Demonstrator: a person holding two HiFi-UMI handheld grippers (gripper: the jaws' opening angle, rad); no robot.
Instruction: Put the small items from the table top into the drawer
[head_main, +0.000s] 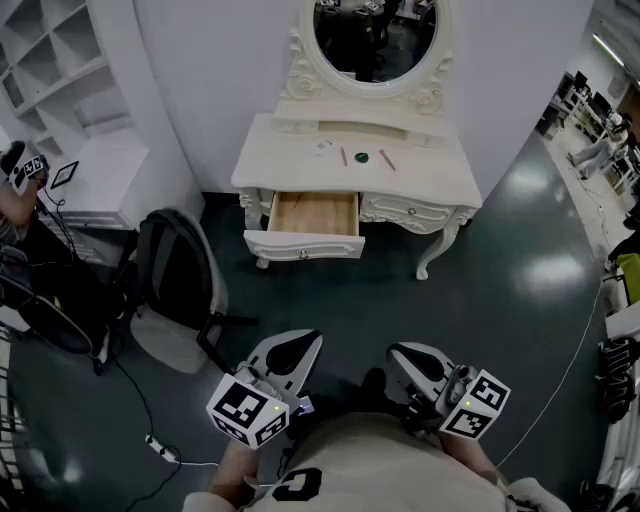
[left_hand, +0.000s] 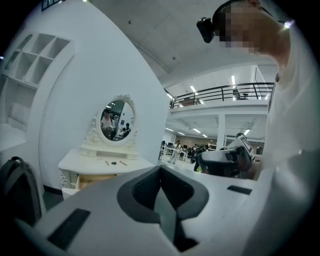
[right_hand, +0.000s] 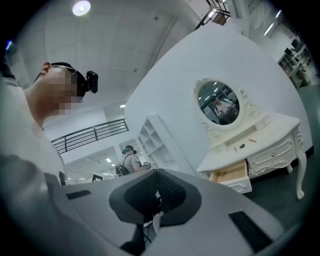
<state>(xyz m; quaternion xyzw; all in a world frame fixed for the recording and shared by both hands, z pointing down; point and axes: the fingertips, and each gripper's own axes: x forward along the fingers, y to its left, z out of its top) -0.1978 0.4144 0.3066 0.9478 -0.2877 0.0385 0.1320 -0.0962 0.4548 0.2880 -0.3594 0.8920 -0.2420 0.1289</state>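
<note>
Near: we log two grippers, left gripper and right gripper, each with jaws together, nothing between. Far: one open drawer. Beyond, on the dressing table: two thin sticks, one dark disc, one white piece.

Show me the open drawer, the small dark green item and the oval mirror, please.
open drawer (head_main: 314, 213): head view, on its bare wooden bottom.
small dark green item (head_main: 361, 157): head view, on its middle.
oval mirror (head_main: 375, 35): head view, on the glass.

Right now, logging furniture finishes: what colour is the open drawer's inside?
Light wood; the drawer shows best in the head view.
</note>
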